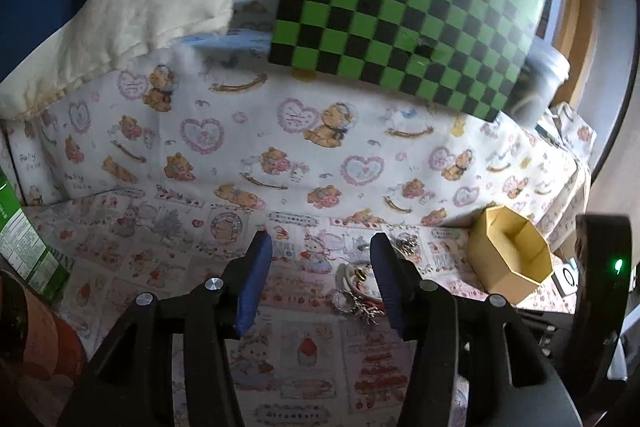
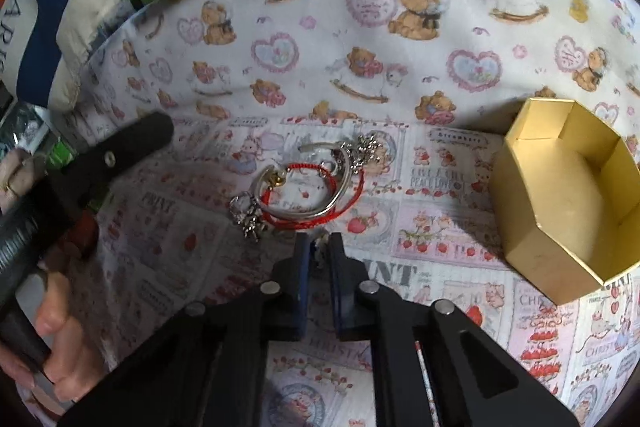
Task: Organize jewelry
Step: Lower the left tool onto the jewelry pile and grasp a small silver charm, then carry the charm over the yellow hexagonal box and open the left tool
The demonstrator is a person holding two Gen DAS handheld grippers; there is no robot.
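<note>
Fingers of the right gripper (image 2: 319,247) stand nearly pressed together just short of the jewelry pile, with a small glinting bit showing in the narrow gap; whether they pinch it I cannot tell. The left gripper (image 1: 320,267) has its fingers spread, nothing between them, hovering beside the same pile.

The jewelry (image 2: 304,183) lies in a loose heap on the patterned cloth (image 2: 400,219) covering the tabletop: a red cord loop (image 2: 352,197), a silver bangle (image 2: 332,203) and sparkly charm clusters (image 2: 246,215) tangled together. It all looks light. The bangle should be stiff and slippery, the cord soft and apt to drag its neighbours along, so lifting one piece may pull others. I would take the bangle across its rim, or the cord at a free stretch away from the charms.

Near the pile, toward the right edge, sits an open, empty gold octagonal box (image 2: 568,211). Beyond, a teddy-bear print fabric (image 2: 360,39) rises as a backdrop, with a green-and-black checkered board (image 1: 404,11) and a cream-and-blue cushion (image 1: 120,11) behind.
</note>
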